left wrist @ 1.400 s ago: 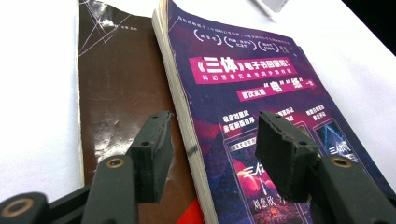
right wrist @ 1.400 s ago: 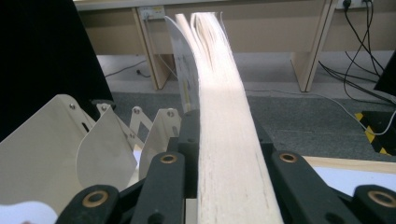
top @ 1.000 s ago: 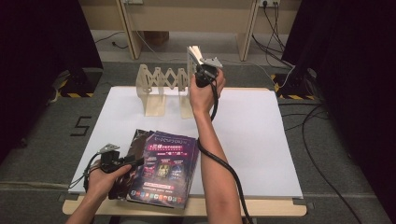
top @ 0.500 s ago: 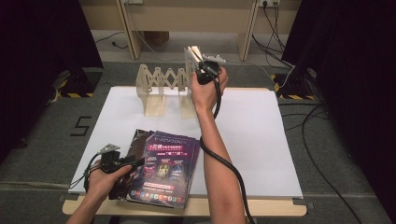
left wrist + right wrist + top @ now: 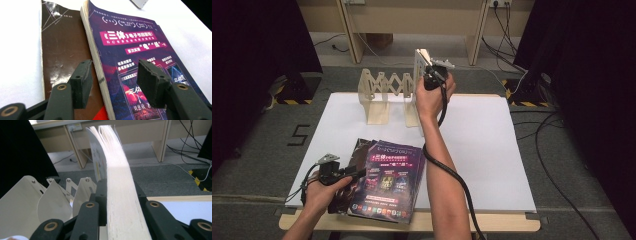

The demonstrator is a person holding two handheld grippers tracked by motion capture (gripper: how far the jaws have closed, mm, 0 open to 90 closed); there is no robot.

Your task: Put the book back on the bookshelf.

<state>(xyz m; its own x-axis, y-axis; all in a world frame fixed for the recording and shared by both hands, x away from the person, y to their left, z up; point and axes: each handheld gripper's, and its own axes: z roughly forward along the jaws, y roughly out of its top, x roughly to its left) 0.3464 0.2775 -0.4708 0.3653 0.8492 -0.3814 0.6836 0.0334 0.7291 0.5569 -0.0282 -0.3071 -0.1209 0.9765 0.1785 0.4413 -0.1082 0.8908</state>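
High view: the white table (image 5: pixel 492 150) carries a pale expanding book rack (image 5: pixel 384 92) near its far edge. The right gripper (image 5: pixel 428 65) is raised at the rack's right end and holds a white book (image 5: pixel 419 59), which stands nearly upright, tilted slightly, above the rack's rightmost divider. Whether the book's lower edge touches the rack cannot be told here. Near the front edge lies a purple-covered book (image 5: pixel 389 180) on top of a dark brown book (image 5: pixel 358 152), the brown one showing along the left side. The left gripper (image 5: pixel 357 172) sits low at the left edge of this stack, the left hand (image 5: pixel 322 192) behind it.

Left gripper view: the two black jaws stand wide apart. The page edge of the purple-covered book (image 5: pixel 140 57) runs up between them; one pad sits over the dark brown book (image 5: pixel 62 50), the other over the purple cover. The pads are not pressing on either book.

Right gripper view: the jaws have just been closing and now clamp the white book (image 5: pixel 120 187) from both sides, the pads flat against the covers. The fore-edge of the pages faces the camera and fans slightly at the top. The rack's rounded dividers (image 5: pixel 50 200) are at lower left, just beside the book.
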